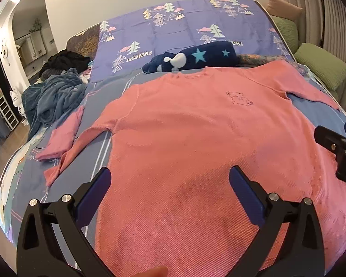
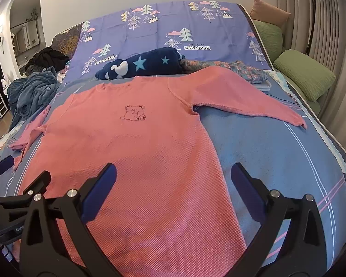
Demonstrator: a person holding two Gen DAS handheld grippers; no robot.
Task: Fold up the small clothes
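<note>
A pink long-sleeved sweater [image 1: 184,127] with a small bear outline on the chest lies flat, face up, on the bed, sleeves spread to both sides; it also shows in the right wrist view [image 2: 136,152]. My left gripper [image 1: 170,173] is open and empty, hovering over the sweater's lower left part. My right gripper [image 2: 173,169] is open and empty over the sweater's lower right edge. The right gripper shows at the right edge of the left wrist view [image 1: 339,152]; the left gripper shows at the left edge of the right wrist view [image 2: 7,184].
A folded pink garment [image 1: 62,136] lies left of the sweater. A navy star-patterned bundle [image 1: 191,56] and a floral garment [image 2: 230,68] lie beyond the collar. A blue blanket heap [image 1: 50,97] sits far left. Green pillows [image 2: 304,76] line the right side.
</note>
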